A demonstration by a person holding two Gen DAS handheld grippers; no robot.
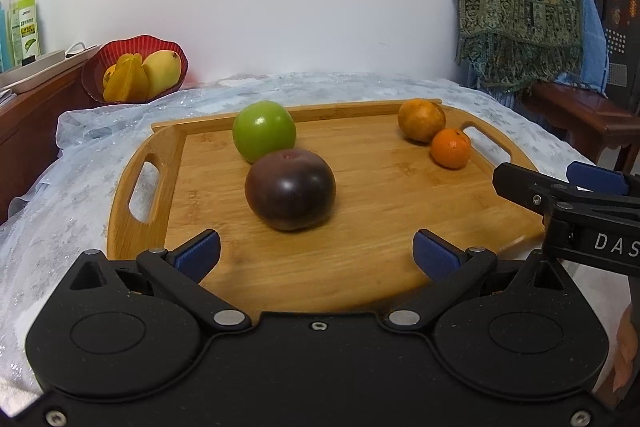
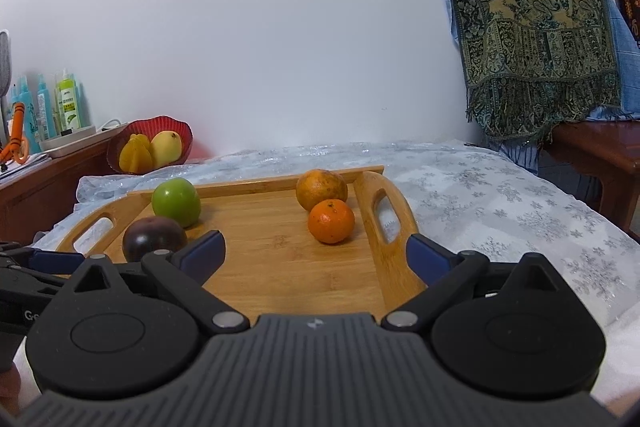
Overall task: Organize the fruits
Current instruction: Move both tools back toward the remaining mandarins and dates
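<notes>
A: Surface: bed under a pale snowflake cloth (image 2: pixel 500 195), white wall behind.
B: Contents?
A: Bamboo tray (image 1: pixel 384 195): dark purple fruit (image 1: pixel 290 189) touching a green apple (image 1: pixel 264 131); large orange (image 1: pixel 421 120) touching a small tangerine (image 1: pixel 451 148). Round fruits, no clear long axis; the purple fruit's stem dimple faces up.
B: Progress?
A: Likely midway: paired by kind. Red bowl (image 1: pixel 120 53) of starfruit and mango sits apart.
B: Tools?
A: Left gripper (image 1: pixel 316 253) and right gripper (image 2: pixel 316 253) both spread wide, empty.
</notes>
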